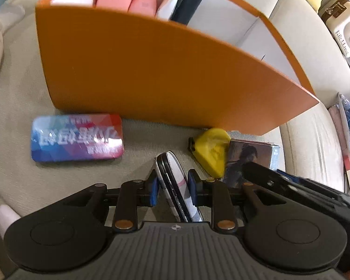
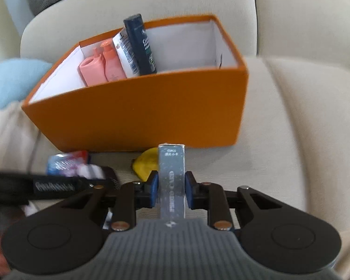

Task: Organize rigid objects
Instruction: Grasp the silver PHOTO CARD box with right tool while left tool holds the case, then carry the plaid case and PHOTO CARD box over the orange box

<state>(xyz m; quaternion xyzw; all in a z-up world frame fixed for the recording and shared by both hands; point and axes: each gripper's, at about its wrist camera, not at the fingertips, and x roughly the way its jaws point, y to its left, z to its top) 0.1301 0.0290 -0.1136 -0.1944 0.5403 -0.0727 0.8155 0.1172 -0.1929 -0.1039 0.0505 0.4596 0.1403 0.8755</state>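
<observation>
Right wrist, silver card box [image 2: 171, 182], upright

Your orange box [image 1: 151, 70] hides the lower halves of its 2 pink bottles [image 2: 100, 66]; the tin's [image 1: 77, 137] lettering is blurred.

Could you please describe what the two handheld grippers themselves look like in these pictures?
Both match: the left gripper and right gripper each have a grey ribbed body with a small white logo, two round black housings, black linkage arms with copper-coloured rivets, and blue pads on black fingers. A black strap shows beside the right one.
</observation>
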